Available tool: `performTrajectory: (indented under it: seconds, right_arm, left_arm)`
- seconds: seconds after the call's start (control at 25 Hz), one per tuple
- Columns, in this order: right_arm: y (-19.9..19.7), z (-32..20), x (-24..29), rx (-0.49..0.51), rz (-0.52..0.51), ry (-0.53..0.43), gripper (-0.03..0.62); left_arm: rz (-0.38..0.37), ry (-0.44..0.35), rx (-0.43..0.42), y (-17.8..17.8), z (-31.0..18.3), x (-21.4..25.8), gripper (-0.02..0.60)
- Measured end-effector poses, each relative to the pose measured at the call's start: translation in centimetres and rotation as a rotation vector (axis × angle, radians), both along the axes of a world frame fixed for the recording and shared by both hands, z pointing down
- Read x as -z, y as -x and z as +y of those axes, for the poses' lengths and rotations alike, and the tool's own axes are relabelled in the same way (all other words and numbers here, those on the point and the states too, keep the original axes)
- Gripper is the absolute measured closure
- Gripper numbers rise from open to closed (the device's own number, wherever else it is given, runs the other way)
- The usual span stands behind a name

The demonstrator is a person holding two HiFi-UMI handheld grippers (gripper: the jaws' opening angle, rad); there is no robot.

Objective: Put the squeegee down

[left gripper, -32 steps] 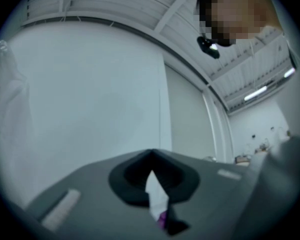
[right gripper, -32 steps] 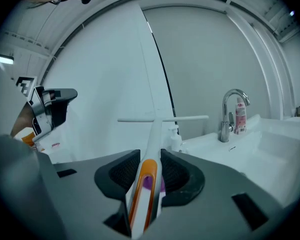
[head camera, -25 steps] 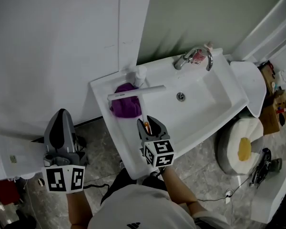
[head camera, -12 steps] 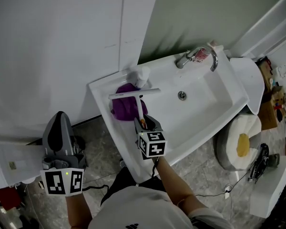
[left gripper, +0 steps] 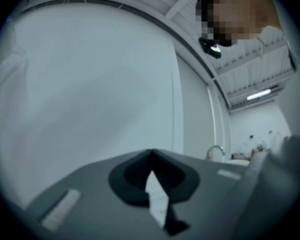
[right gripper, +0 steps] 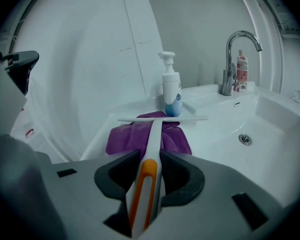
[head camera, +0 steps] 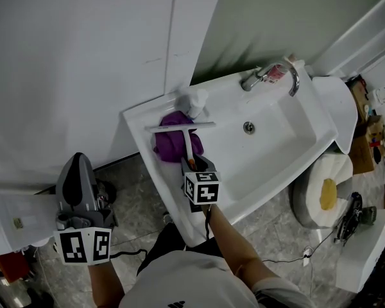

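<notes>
One white squeegee with orange-inlaid handle (right gripper: 153, 134), its handle clamped in the right gripper (head camera: 190, 165), points away from the person. Its blade lies crosswise over one purple cloth (right gripper: 124, 137) at the white washbasin's (head camera: 289, 140) rear left corner, near one white pump bottle (right gripper: 172, 90). The left gripper (left gripper: 151, 155), jaws together and empty, hangs off the basin's left edge.

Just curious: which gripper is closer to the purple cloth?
Right. The right gripper, holding the squeegee, is beside the purple cloth; the left gripper is far left of the sink.
</notes>
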State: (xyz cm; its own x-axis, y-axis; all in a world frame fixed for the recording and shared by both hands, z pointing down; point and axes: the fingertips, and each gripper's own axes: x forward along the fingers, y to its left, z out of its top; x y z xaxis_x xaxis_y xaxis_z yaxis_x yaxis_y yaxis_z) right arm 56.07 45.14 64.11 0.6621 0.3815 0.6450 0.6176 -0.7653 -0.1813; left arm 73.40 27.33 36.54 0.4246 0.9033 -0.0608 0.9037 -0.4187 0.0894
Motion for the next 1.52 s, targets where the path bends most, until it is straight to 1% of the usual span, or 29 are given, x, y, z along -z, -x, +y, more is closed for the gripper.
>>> performTrajectory:
  seconds: [0.28,0.4,0.56,0.64,0.72,0.76,0.8,1.16,1.52]
  right_arm:
    - [-0.4,-0.1,-0.8,0.027,-0.061,0.002,0.462]
    - [-0.4,-0.3,-0.3,0.038,-0.037,0.007,0.454]
    - [0.0,-0.2,1.3,0.041,0.000,0.051,0.450]
    - [0.5,-0.1,2.4,0.036,0.017,0.070,0.467]
    - [1.3,-0.1,3.5,0.022,0.035,0.096,0.519]
    - [1.7,0.0,4.1,0.014,0.046,0.112,0.563]
    - [2.1,0.0,4.7,0.008,0.060,0.126,0.592]
    - [6.6,-0.2,12.0,-0.007,0.209,0.237,0.592]
    - [12.8,-1.0,19.3,-0.040,0.295,0.381,0.592]
  left_arm:
    - [-0.003,0.001,0.004,-0.2,-0.2,-0.1,0.574]
    - [-0.002,0.004,-0.001,0.0,-0.2,0.0,0.574]
    - [-0.003,0.012,-0.014,0.5,0.2,0.2,0.574]
    - [-0.003,0.017,-0.024,1.1,0.5,0.4,0.574]
    - [0.000,0.023,-0.036,1.7,0.8,0.6,0.574]
    - [0.001,0.026,-0.042,2.1,1.0,0.7,0.574]
    - [0.004,0.028,-0.048,2.5,1.2,0.8,0.574]
    - [0.023,0.043,-0.100,6.9,2.3,2.1,0.574]
    - [0.051,0.073,-0.140,12.4,2.3,4.0,0.574]
